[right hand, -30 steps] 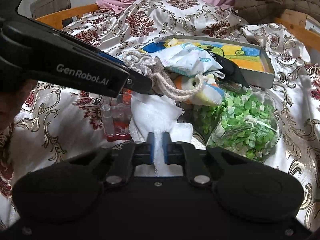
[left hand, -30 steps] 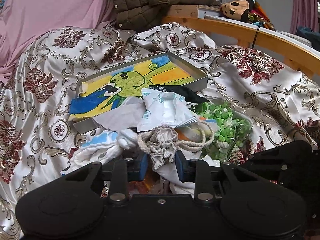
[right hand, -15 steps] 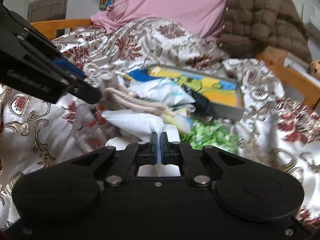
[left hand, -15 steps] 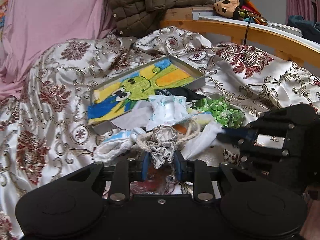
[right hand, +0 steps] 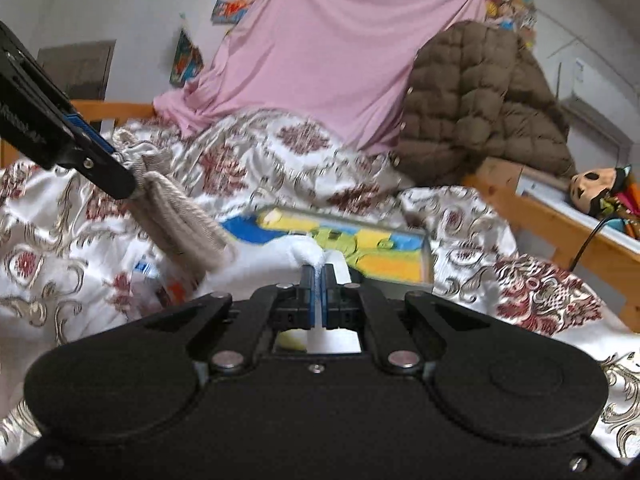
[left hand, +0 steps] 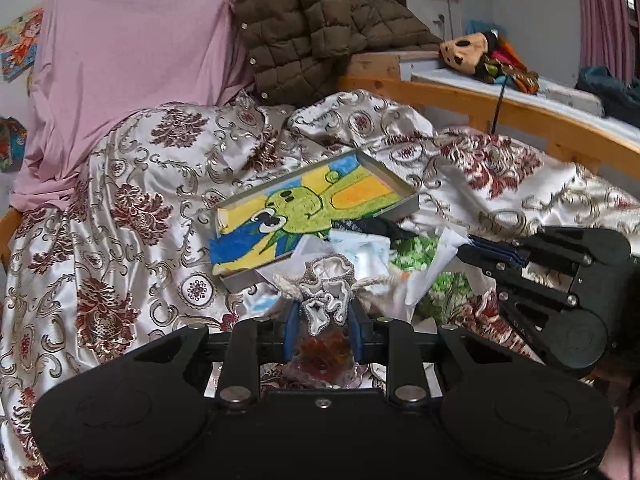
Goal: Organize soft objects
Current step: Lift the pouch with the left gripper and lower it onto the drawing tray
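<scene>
My left gripper (left hand: pixel 324 322) is shut on the gathered neck of a grey drawstring pouch (left hand: pixel 326 296), which hangs above the pile on the bed. In the right wrist view the left gripper (right hand: pixel 120 184) enters from the upper left, the pouch (right hand: pixel 180 224) and its rope cord dangling from it. My right gripper (right hand: pixel 316 280) is shut on a thin white cloth (right hand: pixel 308 254). The left wrist view shows the right gripper (left hand: pixel 466 250) at the right, pinching the cloth (left hand: pixel 434 268) over a green-flecked bag (left hand: pixel 414 250). A blue-and-white packet (left hand: pixel 370 254) lies in the pile.
A shallow box (left hand: pixel 312 208) with a green cartoon drawing lies on the floral satin bedspread (left hand: pixel 120 216) behind the pile. A pink sheet (left hand: pixel 132 52) and brown quilted jacket (left hand: pixel 320 20) are at the head. A wooden rail (left hand: pixel 520 116) with a plush toy (left hand: pixel 464 48) runs along the right.
Both grippers have risen, lifting the pouch and the white cloth off the pile. The right gripper has tipped upward, so its view now takes in the wall.
</scene>
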Motion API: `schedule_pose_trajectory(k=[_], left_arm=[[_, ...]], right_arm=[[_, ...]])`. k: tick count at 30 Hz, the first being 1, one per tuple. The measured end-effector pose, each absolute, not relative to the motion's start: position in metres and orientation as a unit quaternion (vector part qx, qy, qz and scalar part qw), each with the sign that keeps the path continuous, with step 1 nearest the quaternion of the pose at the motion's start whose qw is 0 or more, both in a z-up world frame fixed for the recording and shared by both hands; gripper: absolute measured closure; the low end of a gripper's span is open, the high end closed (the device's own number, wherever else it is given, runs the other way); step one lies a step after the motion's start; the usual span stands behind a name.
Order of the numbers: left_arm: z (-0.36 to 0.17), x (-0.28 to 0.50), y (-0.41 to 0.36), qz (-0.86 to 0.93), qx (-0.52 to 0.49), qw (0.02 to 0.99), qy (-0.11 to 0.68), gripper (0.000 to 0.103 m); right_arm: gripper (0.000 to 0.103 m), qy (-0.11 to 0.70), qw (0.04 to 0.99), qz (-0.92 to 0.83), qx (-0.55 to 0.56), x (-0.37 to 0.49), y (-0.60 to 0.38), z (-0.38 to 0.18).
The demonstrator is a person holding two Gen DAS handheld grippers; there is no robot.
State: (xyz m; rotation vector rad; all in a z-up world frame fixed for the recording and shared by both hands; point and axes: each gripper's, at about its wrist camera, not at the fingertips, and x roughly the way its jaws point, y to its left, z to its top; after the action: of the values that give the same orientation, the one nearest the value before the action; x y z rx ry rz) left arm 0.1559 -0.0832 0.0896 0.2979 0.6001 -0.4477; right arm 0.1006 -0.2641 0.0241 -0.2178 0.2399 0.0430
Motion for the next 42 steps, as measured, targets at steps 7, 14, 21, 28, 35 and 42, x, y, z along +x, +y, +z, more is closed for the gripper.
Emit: schedule_pose_trajectory(k=[7, 14, 21, 28, 35, 42], left_arm=[[0.12, 0.168, -0.081, -0.214, 0.108, 0.931, 0.276, 0.075], [0.141, 0.211, -0.083, -0.196, 0.066, 0.946, 0.249, 0.075], [0.133, 0.282, -0.102, -0.182, 0.051, 0.955, 0.227, 0.075], [0.09, 0.361, -0.132, -0.174, 0.014, 0.958, 0.226, 0.075], [0.034, 0.422, -0.168, -0.172, -0.015, 0.952, 0.251, 0.075], [-0.004, 0.45, -0.181, -0.155, -0.014, 0.944, 0.292, 0.075]], right_arm=[[0.103, 0.064, 0.993, -0.003, -0.098, 0.1, -0.267, 0.033], [0.103, 0.016, 0.998, -0.032, -0.052, 0.143, -0.279, 0.048], [0.103, 0.008, 0.999, -0.047, 0.015, 0.23, -0.302, 0.053], [0.103, 0.048, 0.995, -0.049, 0.067, 0.313, -0.336, 0.024], [0.103, 0.114, 0.986, -0.049, 0.109, 0.365, -0.363, -0.015], [0.103, 0.19, 0.963, 0.006, 0.192, 0.415, -0.395, -0.049]])
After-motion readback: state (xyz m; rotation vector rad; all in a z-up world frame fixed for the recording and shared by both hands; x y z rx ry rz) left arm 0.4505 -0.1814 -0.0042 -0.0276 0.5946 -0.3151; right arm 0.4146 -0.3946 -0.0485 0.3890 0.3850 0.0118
